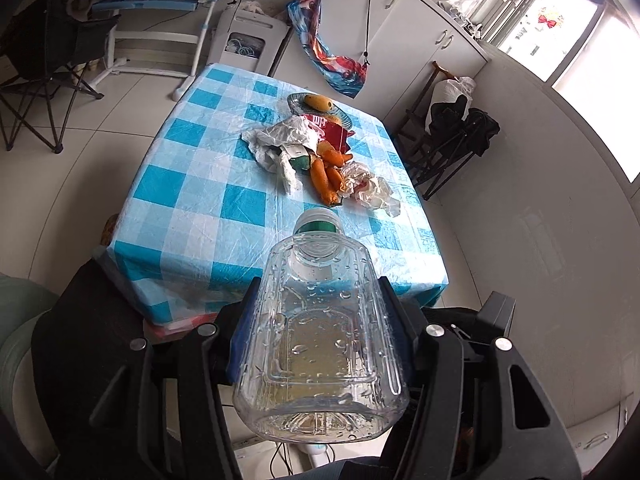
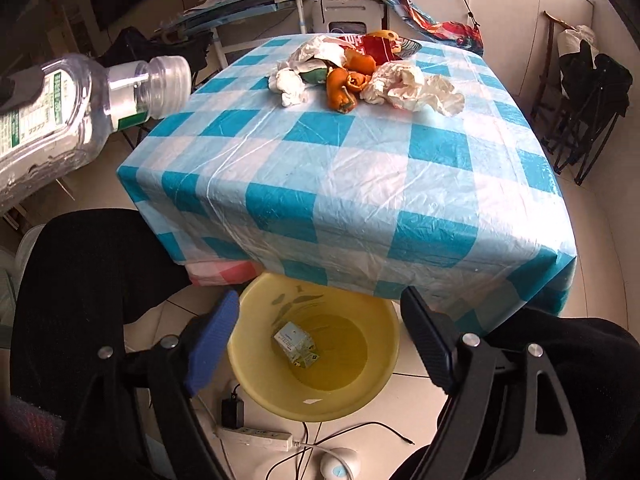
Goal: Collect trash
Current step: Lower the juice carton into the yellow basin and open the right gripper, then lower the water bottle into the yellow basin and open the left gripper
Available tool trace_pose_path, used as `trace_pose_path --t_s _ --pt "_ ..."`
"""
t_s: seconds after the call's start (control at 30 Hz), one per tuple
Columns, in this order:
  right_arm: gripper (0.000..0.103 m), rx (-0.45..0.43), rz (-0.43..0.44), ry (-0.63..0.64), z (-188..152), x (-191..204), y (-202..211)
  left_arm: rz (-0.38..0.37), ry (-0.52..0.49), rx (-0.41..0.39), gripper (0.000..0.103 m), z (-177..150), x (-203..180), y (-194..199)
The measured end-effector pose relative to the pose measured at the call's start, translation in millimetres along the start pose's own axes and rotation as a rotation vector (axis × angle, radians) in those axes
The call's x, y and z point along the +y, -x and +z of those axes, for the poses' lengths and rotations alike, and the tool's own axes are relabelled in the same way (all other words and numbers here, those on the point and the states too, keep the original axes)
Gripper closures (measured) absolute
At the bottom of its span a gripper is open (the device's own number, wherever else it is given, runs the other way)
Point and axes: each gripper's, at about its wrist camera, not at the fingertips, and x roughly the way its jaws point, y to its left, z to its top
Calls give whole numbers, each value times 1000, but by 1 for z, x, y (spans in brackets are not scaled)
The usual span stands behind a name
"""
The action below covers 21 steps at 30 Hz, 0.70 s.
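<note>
Two grippers in view. Left gripper (image 1: 318, 320) is clamped across the flat sides of a clear plastic bottle (image 1: 320, 340), held in the air short of the table's near edge, cap pointing forward. Bottle looks nearly empty, droplets inside: judged light, thin-walled, likely to flex; mid-body grip seems sound. Right gripper (image 2: 320, 340) hangs open and empty over a yellow basin (image 2: 360, 396) on the floor holding a small carton (image 2: 296, 344). Farther off, the checked table (image 2: 360, 184) carries crumpled wrappers (image 2: 408, 86) and orange peel (image 2: 344, 88).
</note>
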Motion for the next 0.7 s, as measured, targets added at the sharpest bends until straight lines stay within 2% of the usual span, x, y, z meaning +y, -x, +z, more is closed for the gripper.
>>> trace_pose_path --t_s 0.07,0.17,0.4,0.6,0.7 --pt "19 -68 -6 -40 4 -4 11 3 -19 24 49 -6 -4 -8" --pt "19 -155 -9 -96 5 -13 27 5 -43 79 49 -17 -7 -24" --pt "16 -308 -39 -203 3 -33 55 19 -93 212 49 -45 -20 -76" --pt "16 -340 -25 -245 3 -42 58 56 -125 272 48 -54 -32 -113" --pt "16 -350 -23 -242 2 -41 59 82 -130 253 42 -51 -34 -111"
